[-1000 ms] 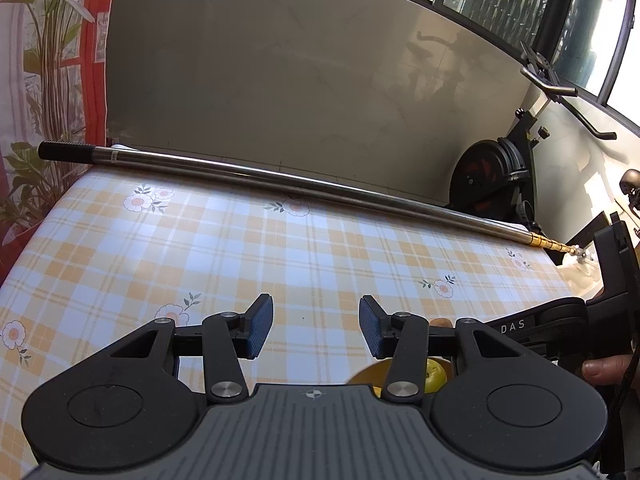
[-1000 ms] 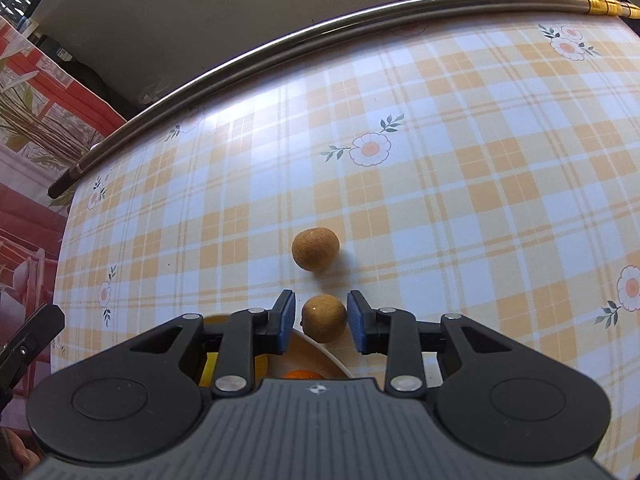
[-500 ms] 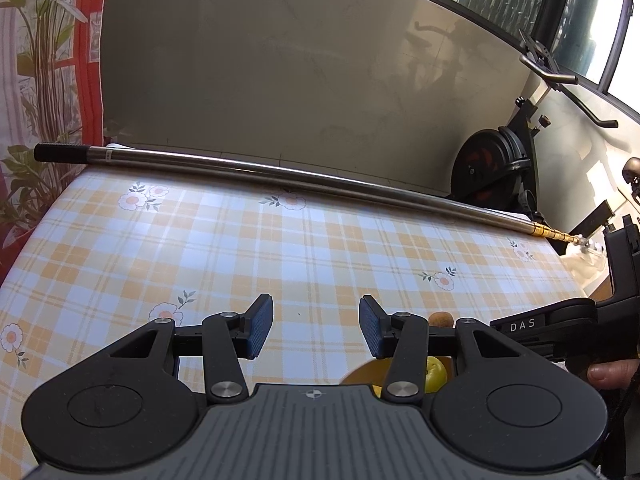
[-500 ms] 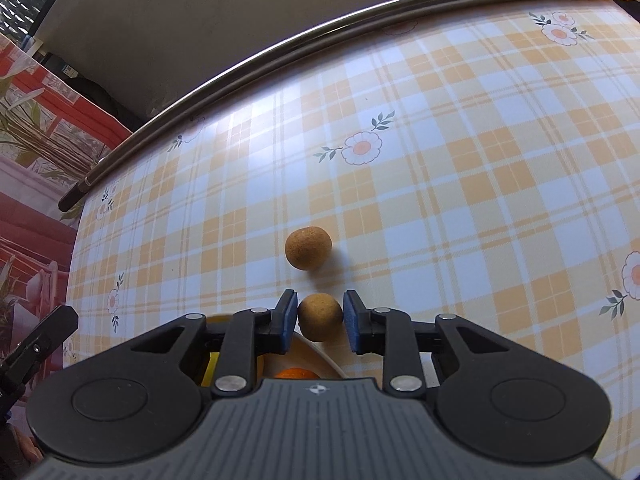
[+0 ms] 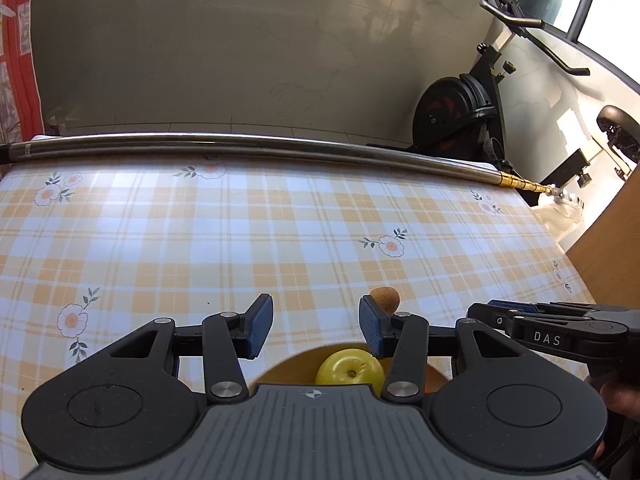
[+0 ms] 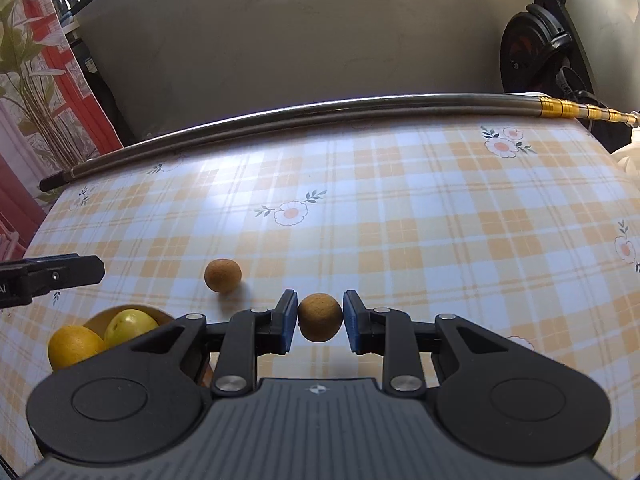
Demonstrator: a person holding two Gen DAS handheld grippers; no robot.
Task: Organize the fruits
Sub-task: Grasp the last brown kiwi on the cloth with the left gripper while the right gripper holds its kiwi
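Observation:
My right gripper (image 6: 320, 320) is shut on a small round brown fruit (image 6: 320, 317), its blue pads pressing both sides. A second brown fruit (image 6: 223, 275) lies on the checked tablecloth to its left. At the lower left a wooden bowl (image 6: 96, 318) holds a yellow-green apple (image 6: 130, 326) and an orange fruit (image 6: 74, 346). My left gripper (image 5: 316, 330) is open with nothing between its fingers, just above the bowl (image 5: 280, 376) and the apple (image 5: 350, 368). The loose brown fruit (image 5: 385, 299) peeks out behind its right finger. The right gripper (image 5: 552, 332) shows side-on at the right.
A long metal pole (image 5: 280, 148) lies along the table's far edge. An exercise bike (image 5: 460, 116) stands behind the far right corner. A wooden panel (image 5: 612, 240) borders the right side, and a person's hand (image 5: 616, 396) holds the right gripper. A patterned curtain (image 6: 40, 100) hangs at left.
The right gripper closed fully on the brown fruit and carried it to the right, away from the bowl. The left gripper shifted, bringing the bowl and apple further into view.

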